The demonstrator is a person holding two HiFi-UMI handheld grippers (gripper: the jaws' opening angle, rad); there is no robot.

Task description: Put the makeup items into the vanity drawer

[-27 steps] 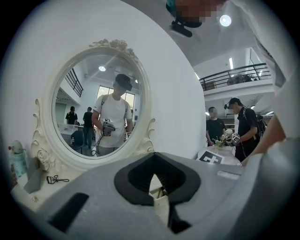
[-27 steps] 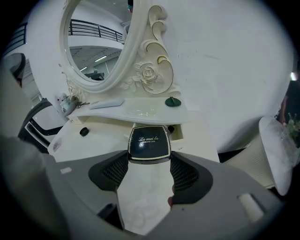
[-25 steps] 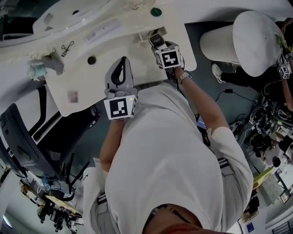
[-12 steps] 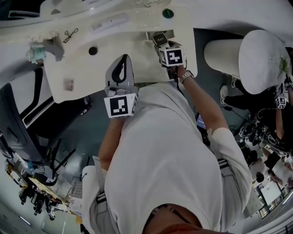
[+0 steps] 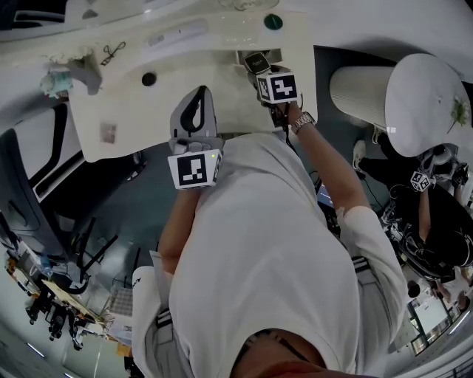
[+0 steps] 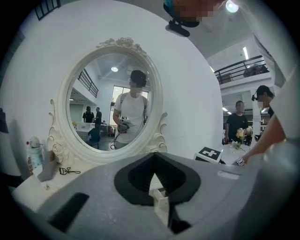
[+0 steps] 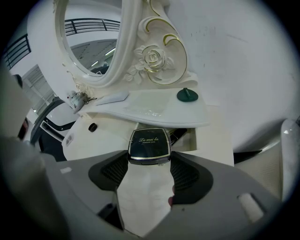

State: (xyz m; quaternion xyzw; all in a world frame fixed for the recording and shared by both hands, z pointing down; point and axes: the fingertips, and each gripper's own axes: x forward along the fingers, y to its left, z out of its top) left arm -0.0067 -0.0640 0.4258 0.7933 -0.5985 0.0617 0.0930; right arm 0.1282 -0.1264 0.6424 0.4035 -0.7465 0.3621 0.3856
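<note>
My right gripper [image 5: 260, 70] [image 7: 149, 157] is shut on a black compact [image 5: 256, 63] [image 7: 149, 145] with gold script on its lid. The jaws stand wide, one against each side of it. It hangs tilted over the open vanity drawer [image 5: 272, 53] [image 7: 202, 140], whose inside looks dark. My left gripper [image 5: 198, 94] [image 6: 154, 164] is shut with nothing in it and points level over the white table's [image 5: 118, 111] front part. On the tabletop lie an eyelash curler [image 5: 111, 52] [image 6: 69, 171], a white stick [image 5: 177, 35] [image 7: 112, 98] and a green round lid [image 5: 273, 21] [image 7: 187, 95].
An oval white mirror [image 6: 115, 101] stands at the back of the table. A small bottle [image 5: 59, 80] [image 6: 33, 152] is at the left end, and a black round knob [image 5: 148, 78] [image 7: 93, 127] sits further in. A white stool [image 5: 392, 85] and another person [image 5: 429, 214] are at the right.
The head view has swung a little. Both grippers keep their places over the table, and the right one keeps the compact over the drawer.
</note>
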